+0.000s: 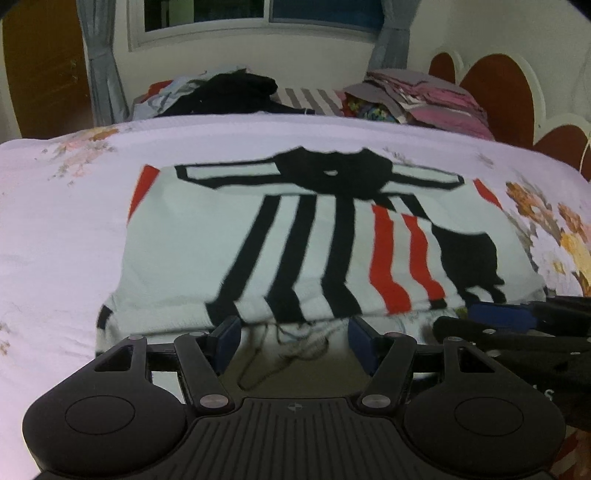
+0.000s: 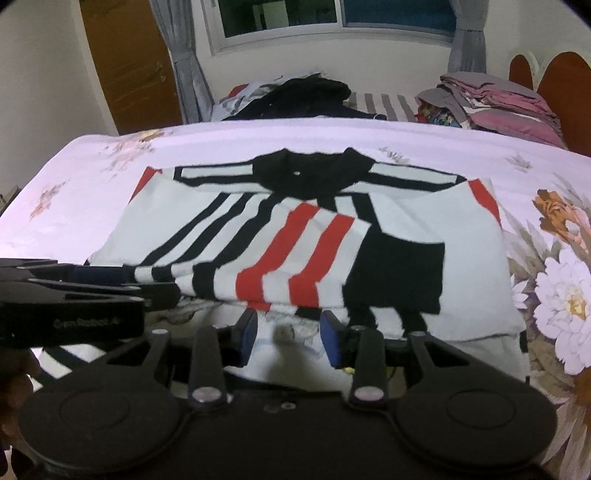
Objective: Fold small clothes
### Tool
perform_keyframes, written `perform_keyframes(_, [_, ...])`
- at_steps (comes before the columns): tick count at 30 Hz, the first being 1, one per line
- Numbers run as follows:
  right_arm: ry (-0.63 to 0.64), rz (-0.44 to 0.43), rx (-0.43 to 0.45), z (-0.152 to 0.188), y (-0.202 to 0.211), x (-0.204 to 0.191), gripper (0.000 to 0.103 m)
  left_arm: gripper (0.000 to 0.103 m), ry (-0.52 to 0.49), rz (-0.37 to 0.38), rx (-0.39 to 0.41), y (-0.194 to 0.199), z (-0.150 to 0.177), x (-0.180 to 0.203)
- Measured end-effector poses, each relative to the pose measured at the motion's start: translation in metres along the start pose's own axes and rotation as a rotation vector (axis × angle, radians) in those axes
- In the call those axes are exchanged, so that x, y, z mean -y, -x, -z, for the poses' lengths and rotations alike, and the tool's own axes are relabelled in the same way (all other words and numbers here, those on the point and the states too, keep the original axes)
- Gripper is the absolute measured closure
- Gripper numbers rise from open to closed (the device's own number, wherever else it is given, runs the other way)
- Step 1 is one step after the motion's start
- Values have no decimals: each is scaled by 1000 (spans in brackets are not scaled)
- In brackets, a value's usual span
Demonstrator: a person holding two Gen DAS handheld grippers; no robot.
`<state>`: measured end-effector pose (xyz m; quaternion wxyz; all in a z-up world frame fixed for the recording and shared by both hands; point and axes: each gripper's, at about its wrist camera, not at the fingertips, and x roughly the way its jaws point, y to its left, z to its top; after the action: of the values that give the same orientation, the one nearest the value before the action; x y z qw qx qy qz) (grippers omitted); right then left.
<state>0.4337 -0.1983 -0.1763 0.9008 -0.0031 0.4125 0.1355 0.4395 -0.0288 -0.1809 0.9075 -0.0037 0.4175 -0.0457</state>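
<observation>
Floral bedsheet (image 1: 55, 221) carried a striped shirt (image 1: 295, 240); left gripper (image 1: 293, 334) and right gripper (image 2: 288, 332) stood spread at its near fold. Squaring the edges probably mattered most.

— Where's the shirt (image 1: 295, 236)?
— Flat on the bedspread (image 1: 66, 229), collar away from me, hem just before my left gripper (image 1: 293, 338); my right gripper (image 2: 288, 332) beside it.
— Behind?
— Loose clothes heap (image 1: 229, 90) far left, folded stack (image 1: 424, 96) far right, window (image 1: 258, 14) beyond.
</observation>
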Motion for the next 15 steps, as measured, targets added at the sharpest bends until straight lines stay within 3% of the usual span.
perform_keyframes(11, [32,77,-65,28,-4,16,63,39,-50,-79,-72,-10,25,15])
perform_keyframes(15, [44,100,-59,36,2,23,60,39,-59,-96,-61,-10,30,18])
